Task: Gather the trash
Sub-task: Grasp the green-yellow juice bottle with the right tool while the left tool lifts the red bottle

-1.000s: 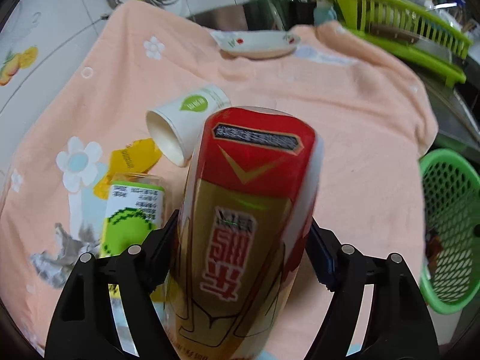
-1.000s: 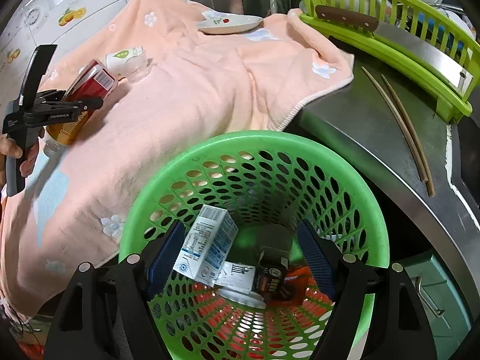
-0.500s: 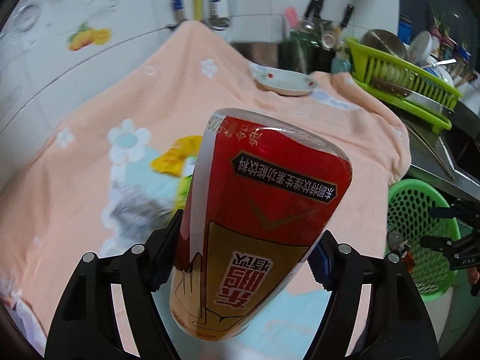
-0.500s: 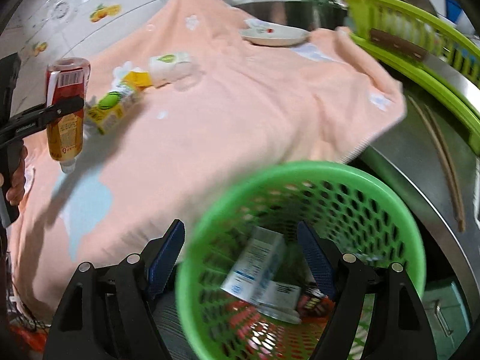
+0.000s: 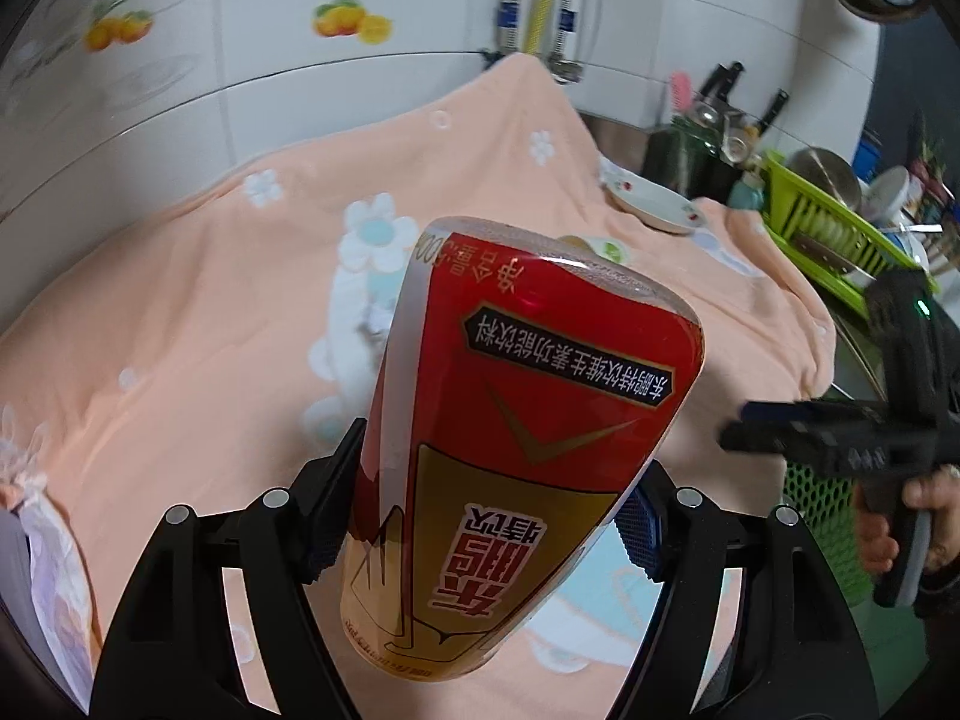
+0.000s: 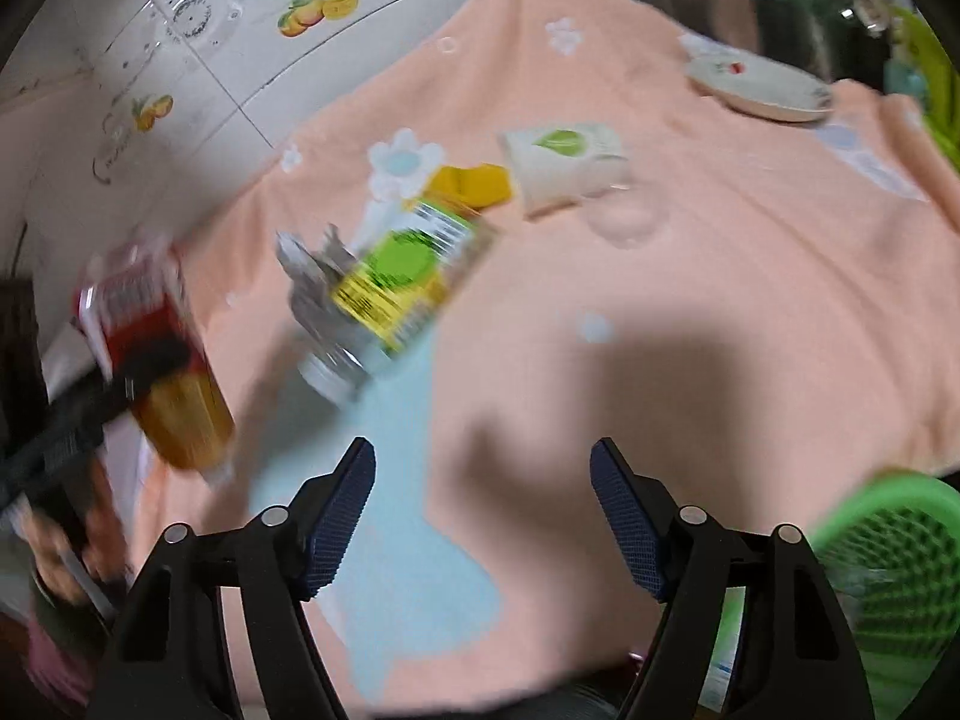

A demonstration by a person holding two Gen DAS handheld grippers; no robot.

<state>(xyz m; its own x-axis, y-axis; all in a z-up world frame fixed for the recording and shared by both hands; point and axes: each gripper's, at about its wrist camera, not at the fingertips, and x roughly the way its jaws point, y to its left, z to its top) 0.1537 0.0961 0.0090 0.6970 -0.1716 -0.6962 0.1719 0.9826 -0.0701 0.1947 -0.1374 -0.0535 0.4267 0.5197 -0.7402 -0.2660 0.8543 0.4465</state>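
While clamped base-up in the left hand-held gripper [image 5: 480, 516], held clear above the cloth [image 5: 180, 360], not yet over the basket [image 6: 888, 546]: red bottle [image 5: 522, 444]. Closing, nothing between the jaws, aimed at the cloth: right hand-held gripper [image 6: 480, 516]. Already binned, judging by blurred shapes inside the basket: some items. Left on the cloth: green-labelled bottle [image 6: 396, 282], yellow wrapper [image 6: 474, 183], paper cup [image 6: 564, 168]. Roughly midway, by estimate. Not counted as trash: plate [image 6: 762, 87].
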